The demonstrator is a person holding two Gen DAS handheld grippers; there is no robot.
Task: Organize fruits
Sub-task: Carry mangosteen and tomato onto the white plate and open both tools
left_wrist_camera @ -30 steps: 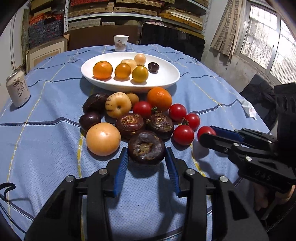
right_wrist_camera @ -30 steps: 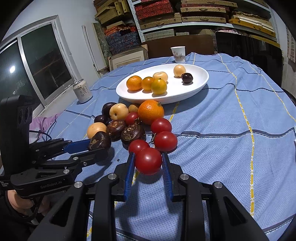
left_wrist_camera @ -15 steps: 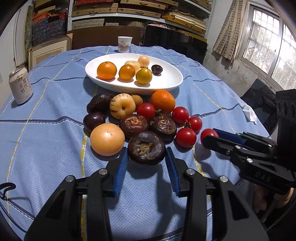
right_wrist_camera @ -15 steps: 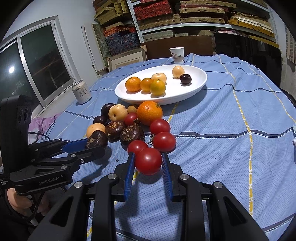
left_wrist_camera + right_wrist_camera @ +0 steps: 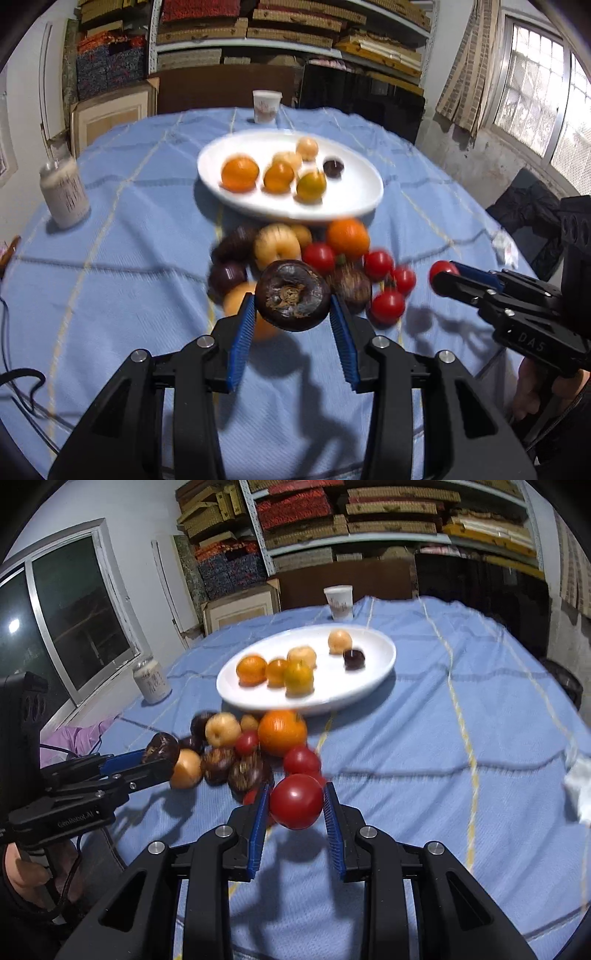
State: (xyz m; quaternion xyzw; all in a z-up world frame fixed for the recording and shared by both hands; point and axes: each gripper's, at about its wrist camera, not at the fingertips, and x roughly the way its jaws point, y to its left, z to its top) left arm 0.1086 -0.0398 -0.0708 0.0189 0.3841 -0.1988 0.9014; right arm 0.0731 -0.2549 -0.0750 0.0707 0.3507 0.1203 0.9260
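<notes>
My left gripper (image 5: 292, 308) is shut on a dark purple mangosteen (image 5: 292, 294) and holds it above the blue cloth; it also shows in the right wrist view (image 5: 161, 748). My right gripper (image 5: 295, 803) is shut on a red tomato (image 5: 296, 800), lifted off the cloth; it shows in the left wrist view (image 5: 443, 271) too. A pile of fruit (image 5: 295, 254) lies on the cloth in front of a white oval plate (image 5: 351, 199) that holds several oranges and small fruits.
A drink can (image 5: 65, 195) stands at the left and a paper cup (image 5: 266, 106) at the table's far edge. A crumpled white tissue (image 5: 580, 786) lies at the right. Shelves and boxes stand behind the table.
Both grippers have lifted their fruit off the cloth and risen. The pile and plate now look lower and farther, and the view is blurred by motion.
</notes>
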